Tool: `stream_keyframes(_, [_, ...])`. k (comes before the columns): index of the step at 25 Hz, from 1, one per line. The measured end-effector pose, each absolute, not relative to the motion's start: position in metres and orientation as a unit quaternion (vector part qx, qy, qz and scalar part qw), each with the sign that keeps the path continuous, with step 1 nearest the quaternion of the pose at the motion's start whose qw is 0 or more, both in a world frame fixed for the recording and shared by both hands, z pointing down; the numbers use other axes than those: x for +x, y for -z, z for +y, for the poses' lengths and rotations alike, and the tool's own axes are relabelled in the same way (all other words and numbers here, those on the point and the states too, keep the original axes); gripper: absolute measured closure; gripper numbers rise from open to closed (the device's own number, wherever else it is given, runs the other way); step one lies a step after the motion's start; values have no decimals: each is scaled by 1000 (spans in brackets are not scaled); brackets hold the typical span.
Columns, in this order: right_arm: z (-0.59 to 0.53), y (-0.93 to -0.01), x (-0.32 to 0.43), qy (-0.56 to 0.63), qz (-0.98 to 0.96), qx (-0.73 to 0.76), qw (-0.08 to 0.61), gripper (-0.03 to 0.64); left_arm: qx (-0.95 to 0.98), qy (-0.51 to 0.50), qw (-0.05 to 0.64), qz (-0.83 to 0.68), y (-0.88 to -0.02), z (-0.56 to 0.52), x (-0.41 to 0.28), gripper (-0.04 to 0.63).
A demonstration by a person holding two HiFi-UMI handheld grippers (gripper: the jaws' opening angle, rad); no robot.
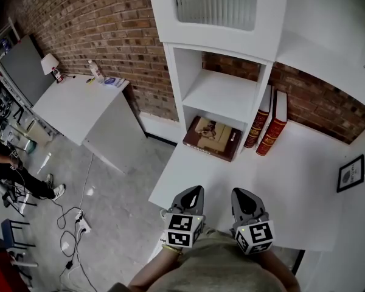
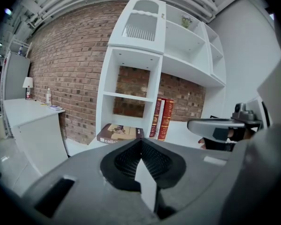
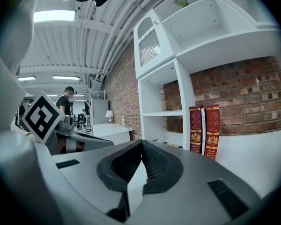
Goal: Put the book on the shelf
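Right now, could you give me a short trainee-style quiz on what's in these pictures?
1. True or false: the brown book lies flat in the bottom opening of the shelf.
2. How many red books stand upright beside the shelf? A one, B two, C four.
3. Fill in: the left gripper and right gripper both have their fingers ____, holding nothing.
Key: 1 true; 2 B; 3 shut.
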State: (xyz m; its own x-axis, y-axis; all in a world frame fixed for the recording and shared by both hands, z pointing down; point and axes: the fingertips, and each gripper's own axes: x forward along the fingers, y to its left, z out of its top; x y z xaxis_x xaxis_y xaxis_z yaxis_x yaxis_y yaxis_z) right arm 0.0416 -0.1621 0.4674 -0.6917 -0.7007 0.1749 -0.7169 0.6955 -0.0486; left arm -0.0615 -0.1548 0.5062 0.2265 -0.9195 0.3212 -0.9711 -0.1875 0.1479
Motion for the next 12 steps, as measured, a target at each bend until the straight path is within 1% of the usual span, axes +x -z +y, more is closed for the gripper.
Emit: stream_keyframes(12, [-166,-469,45,-72,-912,399,62,611,771,-74,162,-612,-501,-159,-58,588])
